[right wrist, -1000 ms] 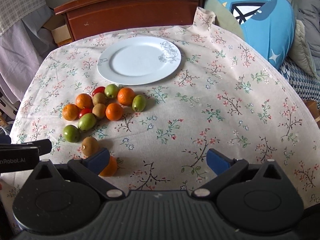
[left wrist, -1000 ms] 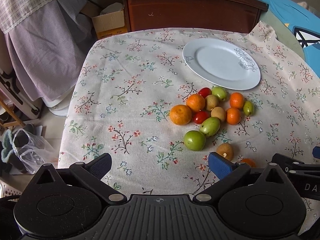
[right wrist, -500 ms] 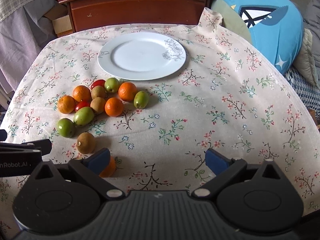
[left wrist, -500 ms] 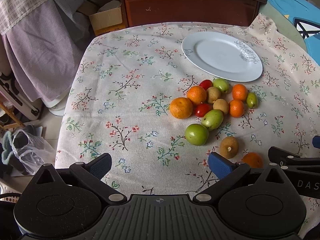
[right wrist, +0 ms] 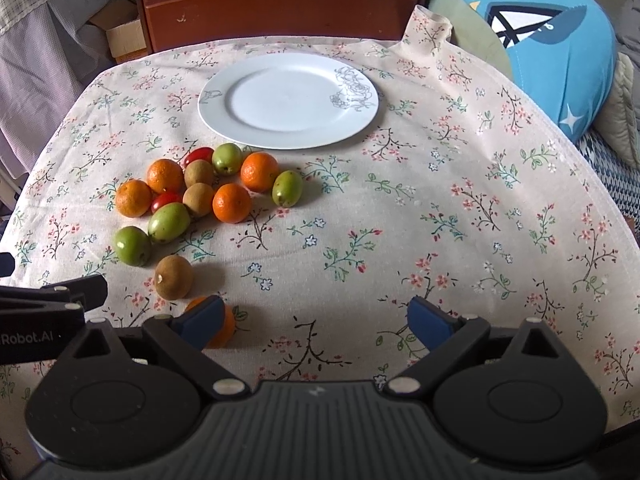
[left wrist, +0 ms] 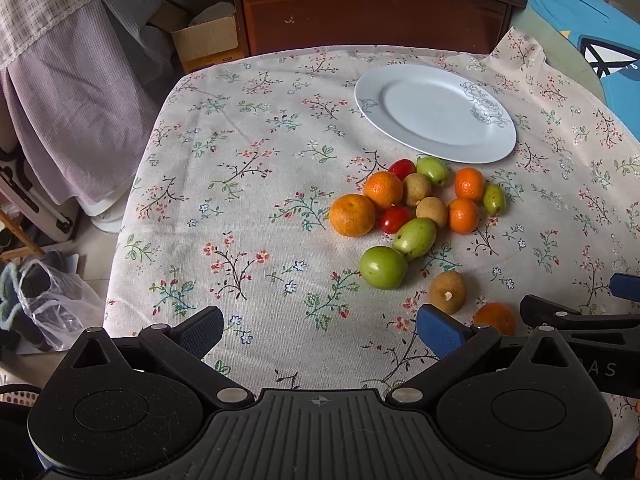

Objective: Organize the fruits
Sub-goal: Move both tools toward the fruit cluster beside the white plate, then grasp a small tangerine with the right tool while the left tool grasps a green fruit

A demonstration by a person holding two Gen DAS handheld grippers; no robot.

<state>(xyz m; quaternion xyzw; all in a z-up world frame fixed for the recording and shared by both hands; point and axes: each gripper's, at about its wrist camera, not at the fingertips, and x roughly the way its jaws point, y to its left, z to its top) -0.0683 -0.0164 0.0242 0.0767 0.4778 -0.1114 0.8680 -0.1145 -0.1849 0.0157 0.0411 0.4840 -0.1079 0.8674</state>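
Small orange (right wrist: 224,326) just behind wide right claw (right wrist: 316,322) left pad, outside its gap

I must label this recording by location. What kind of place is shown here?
Most likely a room in a home, perhaps a bedroom. A table under a flowered tablecloth stands before a dark wooden cabinet, with a blue cushion beside it and an open cardboard box on the floor.

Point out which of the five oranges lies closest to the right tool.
The lone orange partly hidden behind the right tool's left finger; the other four sit in the cluster near the plate.
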